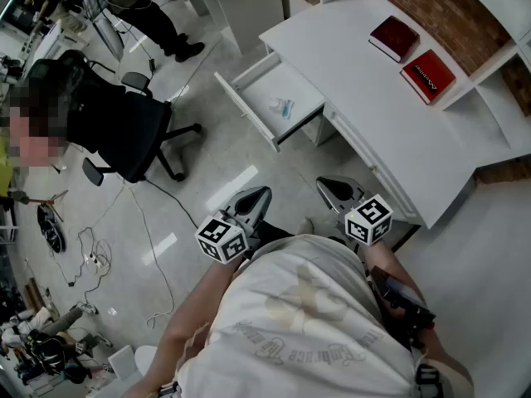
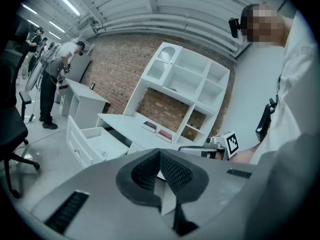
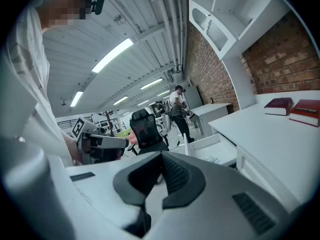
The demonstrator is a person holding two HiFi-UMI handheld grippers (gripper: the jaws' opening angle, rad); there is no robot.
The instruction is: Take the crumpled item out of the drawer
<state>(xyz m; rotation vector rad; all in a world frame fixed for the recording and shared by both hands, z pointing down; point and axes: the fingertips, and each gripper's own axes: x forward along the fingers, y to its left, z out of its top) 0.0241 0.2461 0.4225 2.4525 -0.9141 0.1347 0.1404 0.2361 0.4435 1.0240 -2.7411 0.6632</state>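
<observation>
The crumpled item (image 1: 282,106), pale with a bluish tint, lies in the open white drawer (image 1: 249,98) pulled out of the white desk (image 1: 373,114). Both grippers hang side by side close to my body, well short of the drawer. My left gripper (image 1: 260,193) is shut with nothing between its pads. My right gripper (image 1: 325,184) is shut and empty too. In the left gripper view, the drawer (image 2: 80,141) lies ahead to the left, beyond the closed gripper tip (image 2: 160,152). In the right gripper view, the drawer (image 3: 200,145) and the crumpled item (image 3: 214,159) are beyond the closed tip (image 3: 161,154).
Two red books (image 1: 394,37) (image 1: 428,75) lie on the desk's far end. A black office chair (image 1: 124,127) stands left of the drawer. Cables (image 1: 91,255) trail over the floor at left. A person (image 1: 158,15) stands at the back.
</observation>
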